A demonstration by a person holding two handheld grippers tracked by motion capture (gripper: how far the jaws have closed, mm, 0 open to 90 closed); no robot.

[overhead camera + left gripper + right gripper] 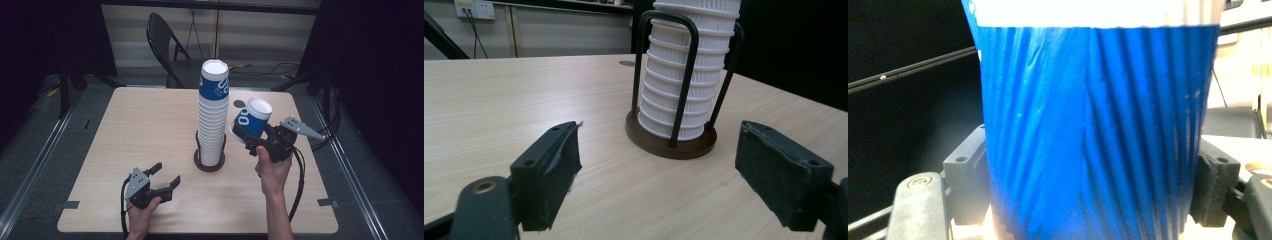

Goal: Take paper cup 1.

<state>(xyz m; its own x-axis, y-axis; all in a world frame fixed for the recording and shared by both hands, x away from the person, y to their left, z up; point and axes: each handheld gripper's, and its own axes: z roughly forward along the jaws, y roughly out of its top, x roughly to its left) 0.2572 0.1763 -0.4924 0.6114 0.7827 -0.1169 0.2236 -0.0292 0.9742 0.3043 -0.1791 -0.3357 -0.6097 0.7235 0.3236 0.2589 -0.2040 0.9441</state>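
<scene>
1. While the right claw [246, 136] is clenching a blue cup [251, 119], tilted with its rim up and away from the hand, the cup stack [213, 112] is standing just to that claw's left, its long axis upright.
2. The left claw [166, 176] is hanging released above the tabletop [135, 125], the stack's holder [671, 142] ahead and right of it; the right claw is nearer the stack's top.
3. White lettering is showing on the cups, too small to read.

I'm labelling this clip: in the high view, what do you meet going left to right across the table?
Left hand-held gripper, open → tall stack of paper cups in its wire holder → single blue paper cup, tilted, clamped in the right hand-held gripper.
</scene>
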